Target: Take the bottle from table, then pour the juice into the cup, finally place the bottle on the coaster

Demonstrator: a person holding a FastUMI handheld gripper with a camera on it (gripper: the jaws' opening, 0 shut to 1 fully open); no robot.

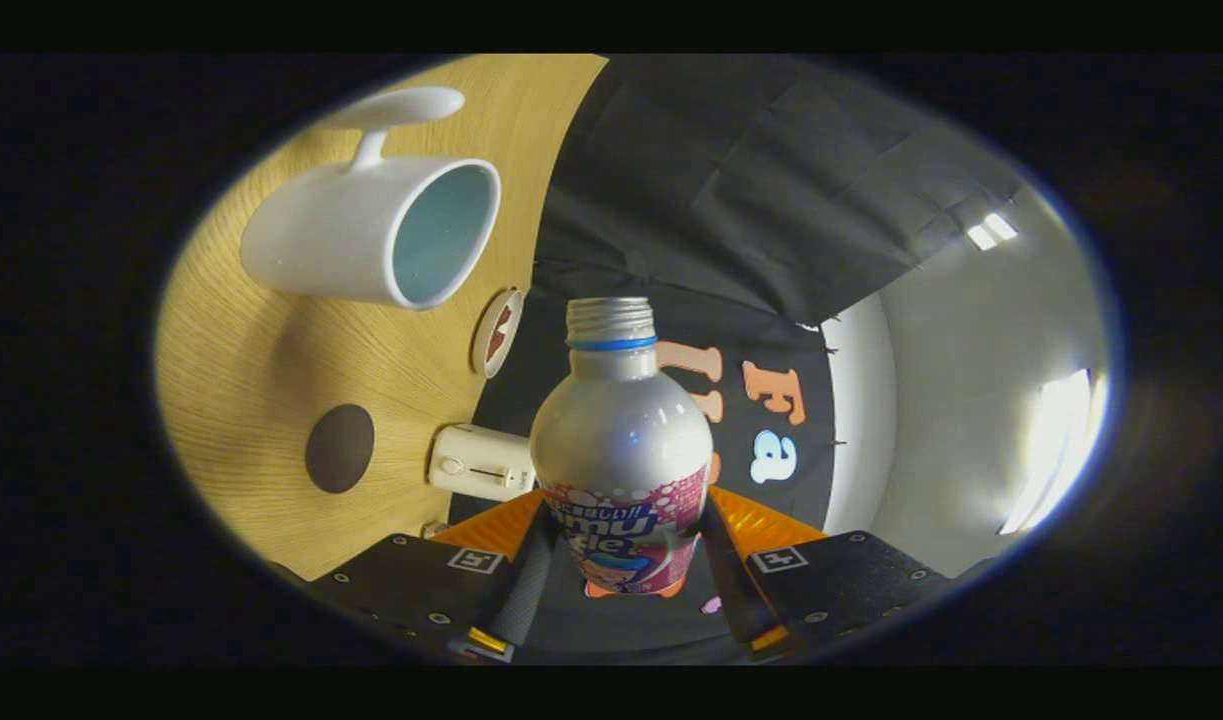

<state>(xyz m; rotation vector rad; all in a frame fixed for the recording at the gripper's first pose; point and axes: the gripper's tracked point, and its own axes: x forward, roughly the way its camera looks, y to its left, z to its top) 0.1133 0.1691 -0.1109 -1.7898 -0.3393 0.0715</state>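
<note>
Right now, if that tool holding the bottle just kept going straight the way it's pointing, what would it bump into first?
Probably the black cloth wall. The tool is shut on the bottle, whose open neck points at that cloth. The cup lies off to the side, out of line. Depth is hard to judge.

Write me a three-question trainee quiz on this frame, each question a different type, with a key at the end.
1. True or false: the gripper has its jaws closed on the lower body of the bottle.
2. Multiple choice: the bottle's neck is (A) sealed with a cap, (B) open, bare thread showing, (C) plugged with a cork.
3. Fill the blank: the white cup on the wooden table has a pale ____ inside.

Key
1. True: both jaws press on the bottle's labelled lower part.
2. B.
3. Blue. The view is tilted, so the cup looks sideways; a round coaster lies just beyond it, and a dark round one nearer the jaws.
</note>
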